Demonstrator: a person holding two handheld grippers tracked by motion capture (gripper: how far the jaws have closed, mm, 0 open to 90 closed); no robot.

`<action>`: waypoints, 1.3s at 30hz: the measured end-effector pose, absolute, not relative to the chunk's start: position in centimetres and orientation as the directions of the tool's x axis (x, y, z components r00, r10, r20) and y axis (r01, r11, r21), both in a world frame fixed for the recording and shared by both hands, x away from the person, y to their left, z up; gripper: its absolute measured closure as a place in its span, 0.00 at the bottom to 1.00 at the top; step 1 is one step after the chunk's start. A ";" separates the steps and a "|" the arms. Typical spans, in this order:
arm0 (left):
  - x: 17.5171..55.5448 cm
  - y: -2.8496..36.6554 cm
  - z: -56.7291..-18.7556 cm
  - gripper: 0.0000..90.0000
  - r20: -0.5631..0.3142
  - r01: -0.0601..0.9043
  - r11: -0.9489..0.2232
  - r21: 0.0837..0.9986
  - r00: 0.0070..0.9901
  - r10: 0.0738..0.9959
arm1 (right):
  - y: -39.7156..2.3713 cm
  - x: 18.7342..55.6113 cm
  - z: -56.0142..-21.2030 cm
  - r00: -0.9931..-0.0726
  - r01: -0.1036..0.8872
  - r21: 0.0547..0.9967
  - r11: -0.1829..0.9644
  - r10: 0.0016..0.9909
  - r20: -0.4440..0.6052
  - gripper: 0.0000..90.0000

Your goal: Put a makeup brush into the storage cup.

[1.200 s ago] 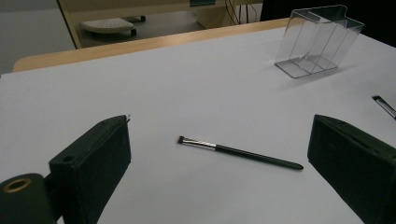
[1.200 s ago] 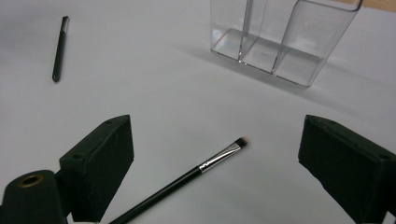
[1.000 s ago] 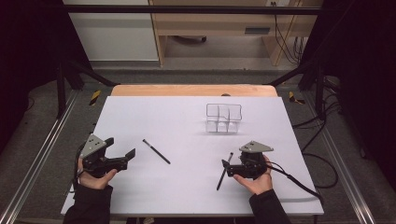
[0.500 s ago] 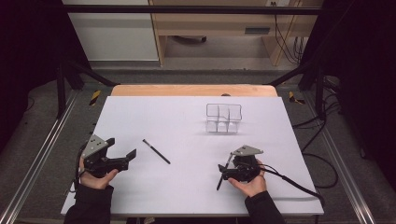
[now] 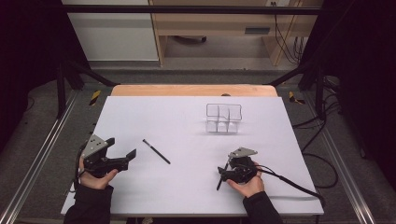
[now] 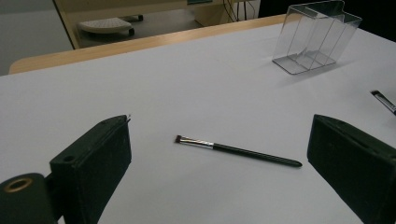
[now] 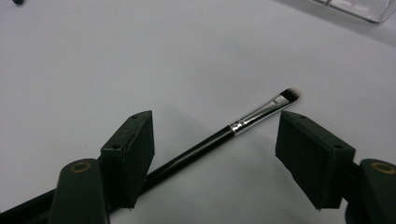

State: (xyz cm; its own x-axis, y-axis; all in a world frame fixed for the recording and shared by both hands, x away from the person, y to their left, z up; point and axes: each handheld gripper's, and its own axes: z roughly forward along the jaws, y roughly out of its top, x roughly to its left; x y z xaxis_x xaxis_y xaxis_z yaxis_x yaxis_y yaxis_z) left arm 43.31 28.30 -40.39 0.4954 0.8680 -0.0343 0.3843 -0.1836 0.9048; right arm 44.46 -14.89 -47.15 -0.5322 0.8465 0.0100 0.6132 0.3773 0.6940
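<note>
Brushes lie flat on the white tabletop (image 5: 187, 186), two of them, each in front of one claw. The right claw (image 7: 215, 140) sits low over its brush (image 7: 219, 135), straddling the black handle near the silver band, bristles pointing away toward the clear organizer (image 5: 224, 117). Its jaws have just been closing, with the brush between them, but a gap shows on both sides, so the pads do not yet press on it (a grip about to happen, by my reading). Coming down across the handle rather than along it makes sense: a thin rod is easiest pinched crosswise.

The left claw (image 5: 122, 150) waits wide open and holds nothing, resting near the tabletop's left edge. Its own brush (image 6: 238, 150) lies ahead of the jaws, well apart from them, untouched. The organizer stands upright toward the far side, its compartments empty, likely where the brushes are meant to go.
</note>
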 end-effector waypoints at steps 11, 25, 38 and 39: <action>43.4 28.2 -40.5 0.06 -0.038 0.389 -0.185 0.902 0.499 0.866 | -14.8 44.6 -47.5 -0.549 0.613 0.688 0.389 0.835 0.017 0.49; 43.4 28.1 -40.6 0.06 -0.030 0.389 -0.195 0.900 0.504 0.863 | -14.8 44.6 -47.7 -0.561 0.611 0.676 0.413 0.828 0.001 0.57; 43.4 28.1 -40.5 0.06 -0.031 0.385 -0.193 0.902 0.504 0.863 | -14.9 44.6 -47.5 -0.567 0.613 0.666 0.425 0.824 -0.003 0.67; 43.3 28.2 -40.5 0.06 -0.031 0.385 -0.192 0.903 0.503 0.863 | -14.9 44.5 -47.4 -0.569 0.614 0.663 0.427 0.822 -0.003 0.70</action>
